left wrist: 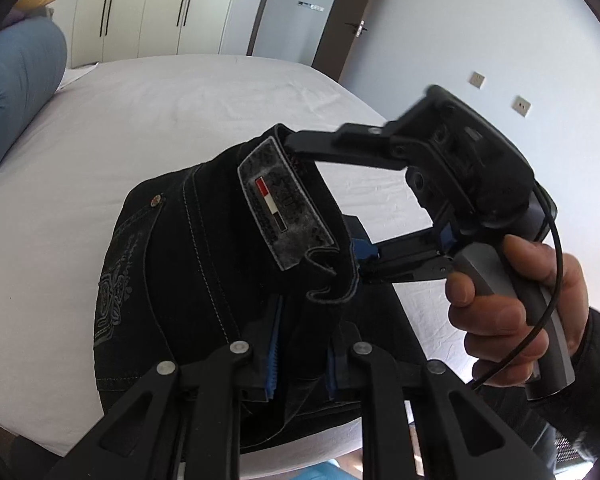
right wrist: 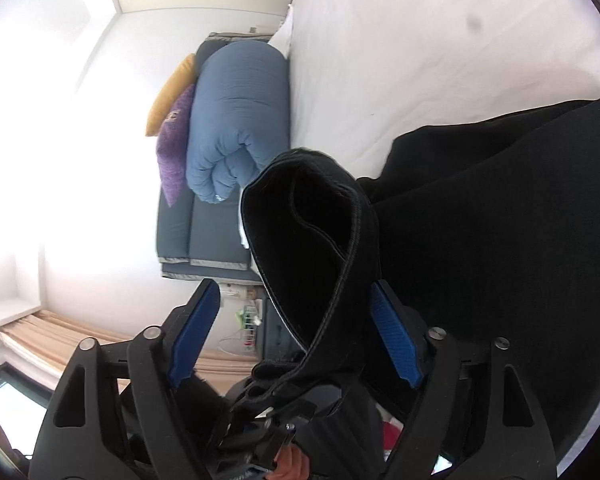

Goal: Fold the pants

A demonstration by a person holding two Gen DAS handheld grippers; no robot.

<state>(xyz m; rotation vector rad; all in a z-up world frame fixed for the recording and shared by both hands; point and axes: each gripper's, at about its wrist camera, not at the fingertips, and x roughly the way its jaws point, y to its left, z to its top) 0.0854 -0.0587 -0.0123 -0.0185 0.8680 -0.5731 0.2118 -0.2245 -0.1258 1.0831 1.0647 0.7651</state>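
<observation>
1. On the white bed (left wrist: 148, 120), at its near edge, lie the black pants (left wrist: 172, 280), with the waistband end lifted off the sheet.
2. Left of the lifted part, pale embroidery (left wrist: 114, 284) runs along the back pocket; its lettering is too small to read.
3. Centre, a grey waistband patch (left wrist: 282, 204) carries a red, white and dark striped tab; no brand text is legible.
4. Below it, the left gripper (left wrist: 300, 364) has its blue pads pressed together on the pants fabric.
5. Further right, the right gripper (left wrist: 320, 204) stands with fingers spread apart, one at the top of the waistband and one below; its own view shows the fabric draped between open blue pads (right wrist: 396, 340).
6. Rightmost, a hand (left wrist: 512, 312) grips the grey handle.
</observation>
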